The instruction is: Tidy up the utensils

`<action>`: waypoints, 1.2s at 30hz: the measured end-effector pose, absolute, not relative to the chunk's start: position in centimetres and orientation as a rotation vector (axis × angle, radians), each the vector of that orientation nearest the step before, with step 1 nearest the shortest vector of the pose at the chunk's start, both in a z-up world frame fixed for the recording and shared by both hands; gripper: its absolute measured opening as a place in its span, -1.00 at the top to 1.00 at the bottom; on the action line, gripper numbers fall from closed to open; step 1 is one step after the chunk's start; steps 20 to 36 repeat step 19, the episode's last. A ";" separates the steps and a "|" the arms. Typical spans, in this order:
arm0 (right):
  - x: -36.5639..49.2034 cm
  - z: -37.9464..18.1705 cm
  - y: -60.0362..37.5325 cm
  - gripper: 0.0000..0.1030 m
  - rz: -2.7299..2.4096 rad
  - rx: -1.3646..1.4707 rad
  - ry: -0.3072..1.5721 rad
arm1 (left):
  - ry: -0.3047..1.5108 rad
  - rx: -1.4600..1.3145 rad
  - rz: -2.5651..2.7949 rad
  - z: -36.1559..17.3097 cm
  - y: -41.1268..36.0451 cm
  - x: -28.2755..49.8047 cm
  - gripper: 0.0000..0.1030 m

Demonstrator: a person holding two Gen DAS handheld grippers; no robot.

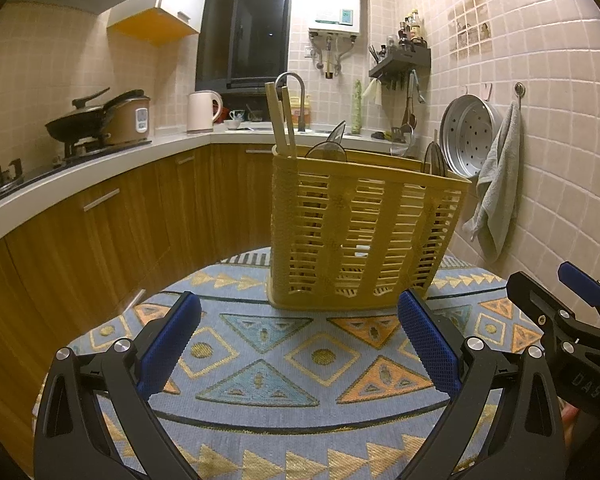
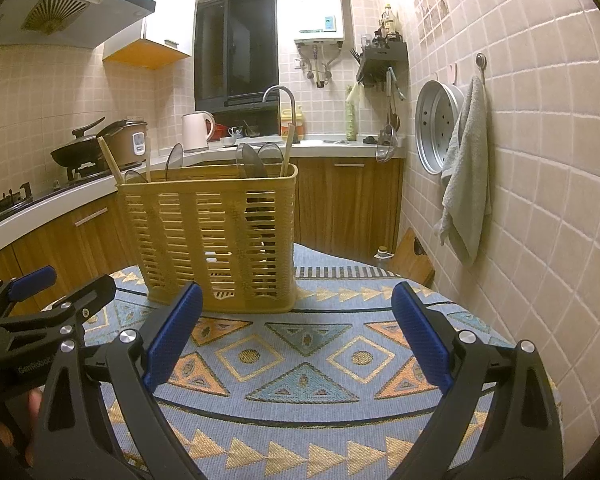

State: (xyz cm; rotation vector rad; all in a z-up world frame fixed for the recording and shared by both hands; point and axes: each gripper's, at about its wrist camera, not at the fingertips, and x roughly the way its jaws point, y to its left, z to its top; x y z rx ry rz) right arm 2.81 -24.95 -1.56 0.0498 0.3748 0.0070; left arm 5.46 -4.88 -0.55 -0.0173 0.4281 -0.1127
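The yellow slatted basket is parked upright on the patterned bench, utensils poking out but mostly hidden behind the slats. Left tool and right tool are spread wide just before the basket, nothing gripped.

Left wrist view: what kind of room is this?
A small home kitchen, by the look of it: a gas stove with a pan, a sink faucet under the window, and a wall-mounted water heater.
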 end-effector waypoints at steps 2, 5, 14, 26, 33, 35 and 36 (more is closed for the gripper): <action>2.8 -1.6 -25.0 -0.76 0.007 0.051 0.375 | 0.433 -0.028 -0.115 -0.6 -4.7 5.6 -0.85; 2.8 -1.6 -25.0 -0.77 0.007 0.050 0.375 | 0.439 -0.043 -0.122 -0.6 -4.3 5.8 -0.85; 2.8 -1.6 -25.0 -0.78 0.008 0.050 0.376 | 0.409 -0.125 -0.100 -0.3 -2.6 5.7 -0.85; 2.8 -1.6 -25.0 -0.78 0.007 0.051 0.375 | 0.393 -0.104 -0.056 0.0 -2.5 5.6 -0.85; 2.8 -1.6 -25.0 -0.78 0.007 0.051 0.375 | 0.393 -0.104 -0.056 0.0 -2.5 5.6 -0.85; 2.8 -1.6 -25.0 -0.78 0.007 0.051 0.375 | 0.393 -0.104 -0.056 0.0 -2.5 5.6 -0.85; 2.8 -1.6 -25.0 -0.78 0.007 0.051 0.375 | 0.393 -0.104 -0.056 0.0 -2.5 5.6 -0.85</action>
